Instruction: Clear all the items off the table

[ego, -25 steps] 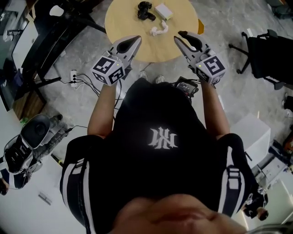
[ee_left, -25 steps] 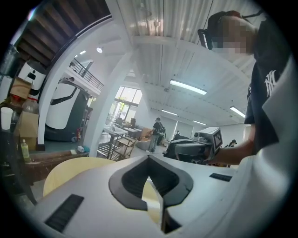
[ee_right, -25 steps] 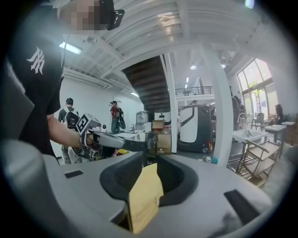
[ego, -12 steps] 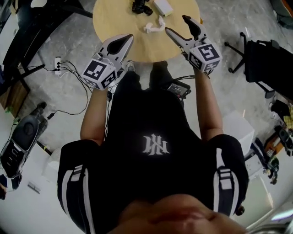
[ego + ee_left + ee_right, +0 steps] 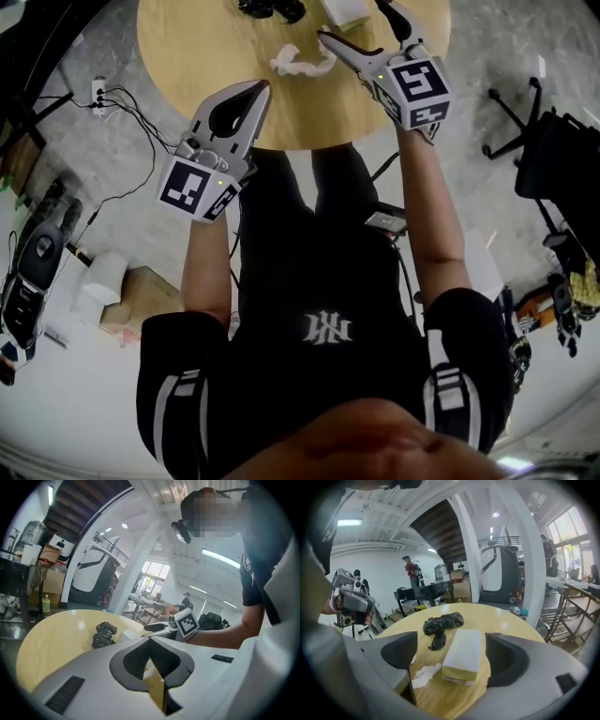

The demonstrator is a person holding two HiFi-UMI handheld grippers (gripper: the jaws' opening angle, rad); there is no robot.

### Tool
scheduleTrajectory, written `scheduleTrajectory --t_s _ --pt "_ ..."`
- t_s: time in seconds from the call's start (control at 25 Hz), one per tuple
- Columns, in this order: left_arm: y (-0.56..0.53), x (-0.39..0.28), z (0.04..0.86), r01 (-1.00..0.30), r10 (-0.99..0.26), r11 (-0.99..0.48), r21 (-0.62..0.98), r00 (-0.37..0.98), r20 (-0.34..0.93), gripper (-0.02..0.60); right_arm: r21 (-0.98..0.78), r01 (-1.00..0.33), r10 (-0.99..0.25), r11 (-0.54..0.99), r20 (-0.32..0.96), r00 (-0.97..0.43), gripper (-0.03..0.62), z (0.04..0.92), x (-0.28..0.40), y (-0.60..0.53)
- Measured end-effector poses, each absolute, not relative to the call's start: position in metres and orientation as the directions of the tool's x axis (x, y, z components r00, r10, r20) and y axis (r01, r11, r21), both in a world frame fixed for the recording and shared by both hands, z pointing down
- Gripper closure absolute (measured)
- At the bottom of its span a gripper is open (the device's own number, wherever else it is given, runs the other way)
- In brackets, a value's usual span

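at the white box on the desk, right tongs have just opened wide, touching nothing; left tongs closed, empty.

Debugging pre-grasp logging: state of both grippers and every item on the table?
left gripper: shut, empty.
right gripper: open, jaws just been opening; white box in line between them, not gripped.
white box: flat on table.
black crumpled item: on table.
tissue: crumpled, on table.
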State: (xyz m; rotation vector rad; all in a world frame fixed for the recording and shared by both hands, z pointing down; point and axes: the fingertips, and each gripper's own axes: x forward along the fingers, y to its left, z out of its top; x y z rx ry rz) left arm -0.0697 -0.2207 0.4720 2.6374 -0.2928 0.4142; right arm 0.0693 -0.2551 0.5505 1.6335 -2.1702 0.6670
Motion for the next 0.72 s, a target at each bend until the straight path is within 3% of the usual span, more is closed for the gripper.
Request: scheduleTrajectory --t_s 0.2,0.6,0.72 --pt "-0.222 -0.037 0.482 -0.247 -0.137 -0.899 0.363 0.943 0.305 0.569 -0.089 -0.965 -0.757 0.248 0.604 -0.25 0.135 0.578 0.077 -0.27" --pt "-0.217 -0.017 0.505 -0.221 -0.103 -0.9 0.377 0.946 0.307 0.569 -0.112 -0.966 -0.704 0.234 0.666 -0.248 0.135 0.607 0.077 -0.278" --pt "-0.22 -0.02 0.505 -0.223 -0.104 -0.902 0.369 0.943 0.315 0.569 -0.097 -0.968 -0.698 0.23 0.677 -0.234 0.184 0.608 0.081 -0.276"
